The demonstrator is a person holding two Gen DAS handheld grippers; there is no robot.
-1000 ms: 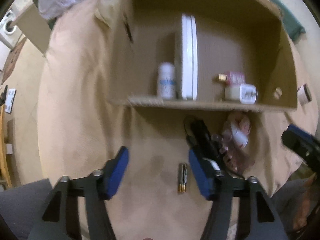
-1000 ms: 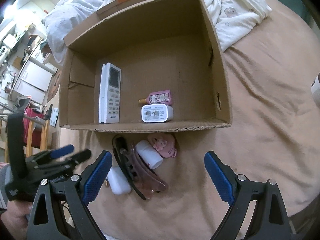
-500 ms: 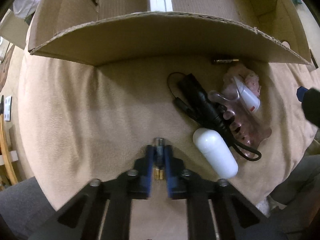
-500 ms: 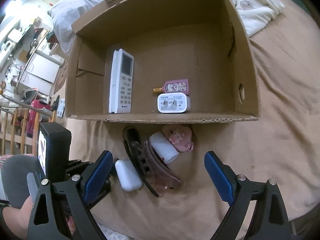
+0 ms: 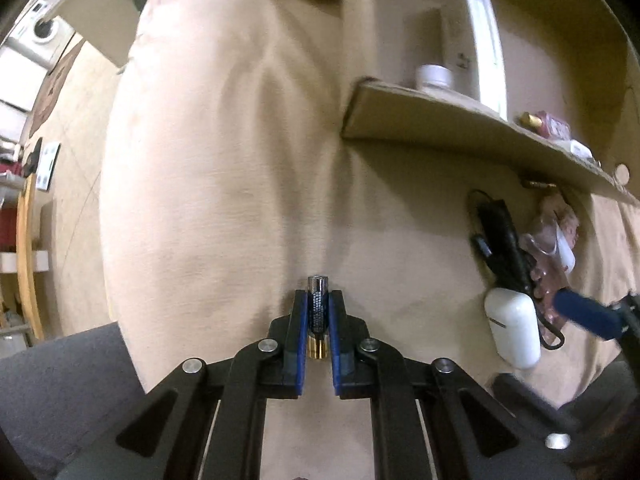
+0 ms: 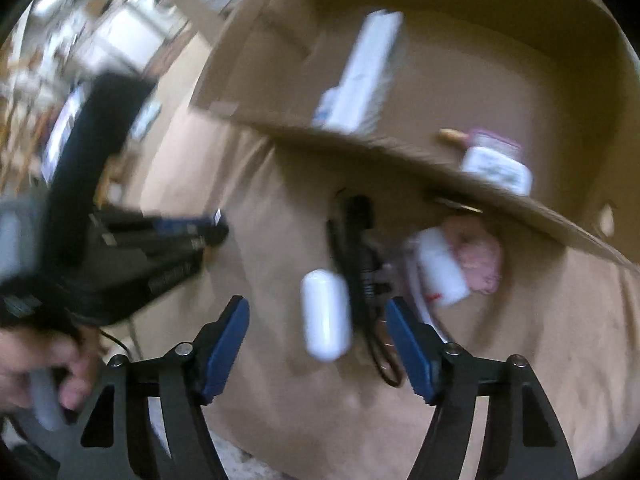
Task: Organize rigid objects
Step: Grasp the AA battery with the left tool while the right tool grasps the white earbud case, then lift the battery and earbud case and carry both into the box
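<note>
Beige blanket (image 5: 224,184), battery (image 5: 318,304) in left tongs (image 5: 318,312)

Matt, soft beige cloth covers the bed (image 5: 224,184). On it, the box (image 5: 460,128) is rough brown cardboard; beside it, the earbud case (image 5: 512,330) is smooth glossy plastic.

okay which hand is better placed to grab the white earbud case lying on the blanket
Right. The right gripper has its blue pads either side of the white oval earbud case, jaws closing, not yet touching. The left gripper is shut on a black-and-gold battery.
</note>
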